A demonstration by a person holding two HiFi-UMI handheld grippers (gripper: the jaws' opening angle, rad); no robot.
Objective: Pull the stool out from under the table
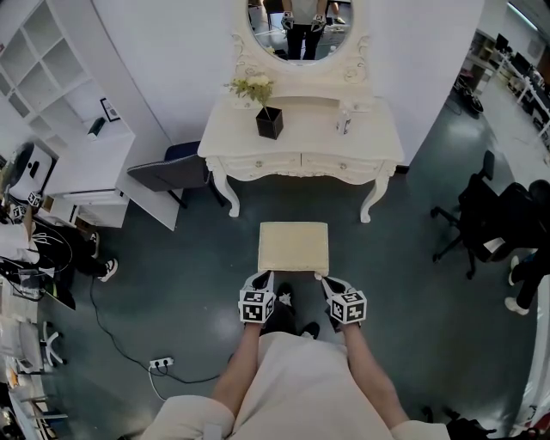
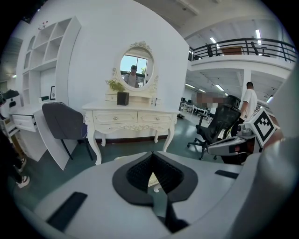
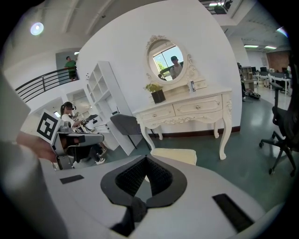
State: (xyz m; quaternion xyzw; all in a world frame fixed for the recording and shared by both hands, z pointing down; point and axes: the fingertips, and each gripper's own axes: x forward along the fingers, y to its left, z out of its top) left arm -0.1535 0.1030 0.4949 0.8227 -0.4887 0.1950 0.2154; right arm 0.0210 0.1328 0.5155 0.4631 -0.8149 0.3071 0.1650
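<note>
The cream cushioned stool [image 1: 293, 247] stands on the dark floor in front of the white dressing table [image 1: 314, 129], clear of its legs. My left gripper [image 1: 263, 278] is at the stool's near left corner and my right gripper [image 1: 327, 280] at its near right corner. Both are shut, and I see nothing held between the jaws. In the left gripper view the left gripper [image 2: 152, 155] has its jaws together, and a sliver of the stool [image 2: 152, 179] shows through the gap below. In the right gripper view the stool [image 3: 176, 156] lies just beyond the shut right gripper [image 3: 146, 158].
A black vase [image 1: 269, 122] with flowers stands on the table under an oval mirror [image 1: 301, 26]. A dark grey chair [image 1: 168, 172] is left of the table and a black office chair [image 1: 473, 215] to the right. A power strip [image 1: 161, 363] and cable lie near left.
</note>
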